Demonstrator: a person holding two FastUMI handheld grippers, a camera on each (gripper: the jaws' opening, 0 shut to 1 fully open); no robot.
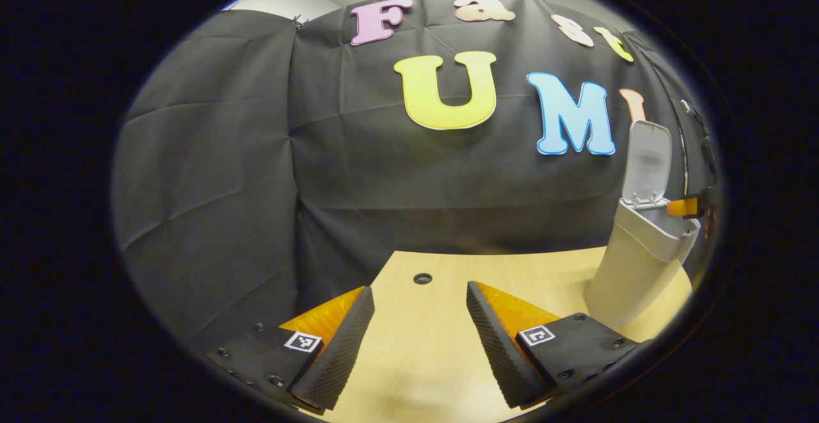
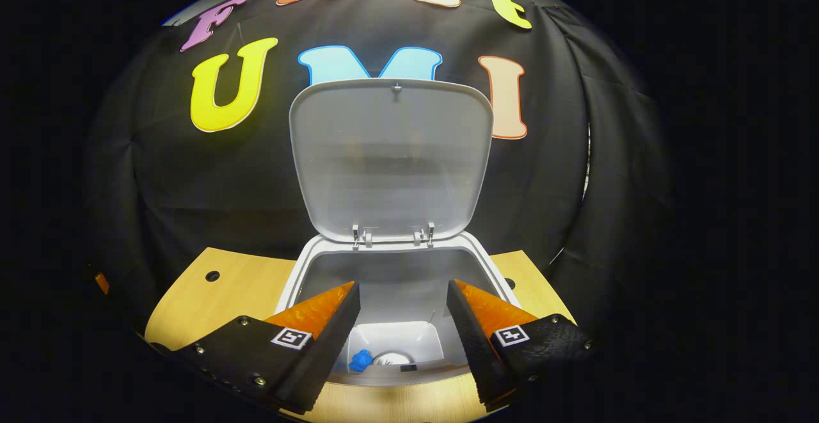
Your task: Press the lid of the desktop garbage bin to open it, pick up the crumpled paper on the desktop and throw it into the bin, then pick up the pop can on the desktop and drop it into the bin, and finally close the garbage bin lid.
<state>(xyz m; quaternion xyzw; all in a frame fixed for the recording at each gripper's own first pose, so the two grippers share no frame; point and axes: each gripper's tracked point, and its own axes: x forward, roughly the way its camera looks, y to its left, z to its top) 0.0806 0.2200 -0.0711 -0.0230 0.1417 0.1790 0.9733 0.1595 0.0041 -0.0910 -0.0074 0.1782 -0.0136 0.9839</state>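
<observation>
Bin (image 2: 397, 269) gapes, lid (image 2: 391, 154) up — can (image 2: 391, 359) and blue scrap (image 2: 360, 360) inside; both tongs (image 2: 402, 327) (image 1: 419, 340) apart.

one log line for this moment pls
bin: lid up | inside: blue paper, can | right tool: open over bin | left tool: open over table

A light wooden table (image 1: 441, 346) with a small round hole fills the bottom of the left gripper view; a tall white plastic bin (image 1: 640, 263) stands on it at lower right
</observation>
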